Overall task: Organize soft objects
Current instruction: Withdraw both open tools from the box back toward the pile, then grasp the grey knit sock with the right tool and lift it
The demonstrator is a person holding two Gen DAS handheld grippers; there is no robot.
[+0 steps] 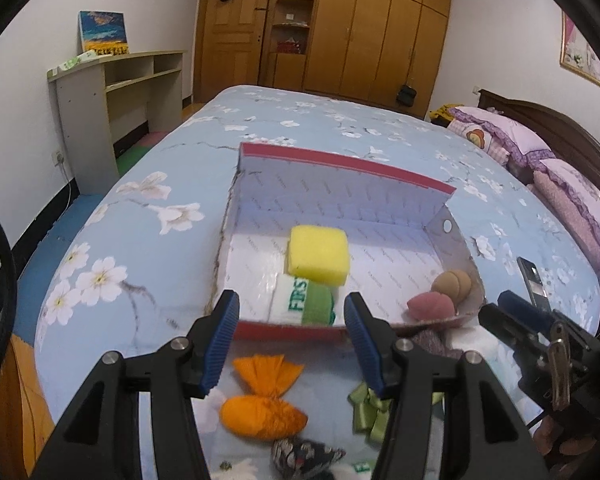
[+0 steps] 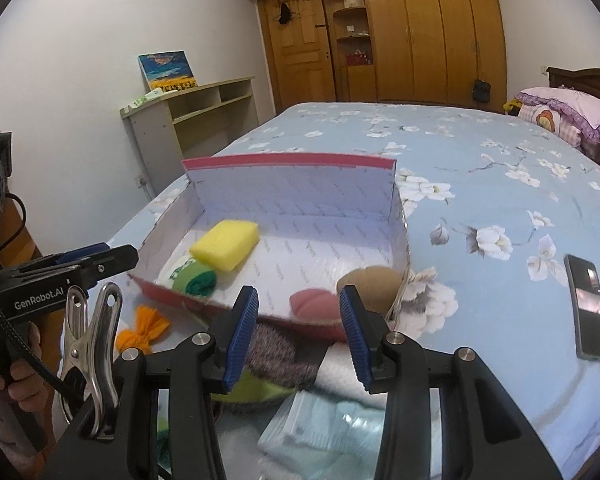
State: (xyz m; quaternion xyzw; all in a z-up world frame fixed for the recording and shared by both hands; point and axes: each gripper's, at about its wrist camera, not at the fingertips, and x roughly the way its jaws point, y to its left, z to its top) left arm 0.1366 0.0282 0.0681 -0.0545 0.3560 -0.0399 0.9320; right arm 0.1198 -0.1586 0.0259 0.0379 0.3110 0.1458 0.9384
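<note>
An open cardboard box (image 1: 340, 196) (image 2: 292, 196) lies on the blue floral bed. It holds a yellow sponge (image 1: 318, 254) (image 2: 226, 244), a white-green rolled sock (image 1: 304, 300) (image 2: 192, 278), a pink plush (image 1: 430, 306) (image 2: 314, 304) and a brown plush (image 1: 452, 284) (image 2: 370, 280). My left gripper (image 1: 290, 342) is open and empty, above an orange cloth pouch (image 1: 266, 398) (image 2: 140, 332), a green ribbon bow (image 1: 370, 406) and a dark patterned item (image 1: 306, 456). My right gripper (image 2: 298, 336) is open and empty over a grey knit piece (image 2: 282, 350) and pale folded cloths (image 2: 332, 428).
A black phone (image 2: 588, 306) (image 1: 532, 280) lies on the bed to the right of the box. Pink pillows (image 1: 540, 156) sit at the headboard. A shelf desk (image 1: 112, 92) stands by the left wall. The right gripper shows at the right edge of the left wrist view.
</note>
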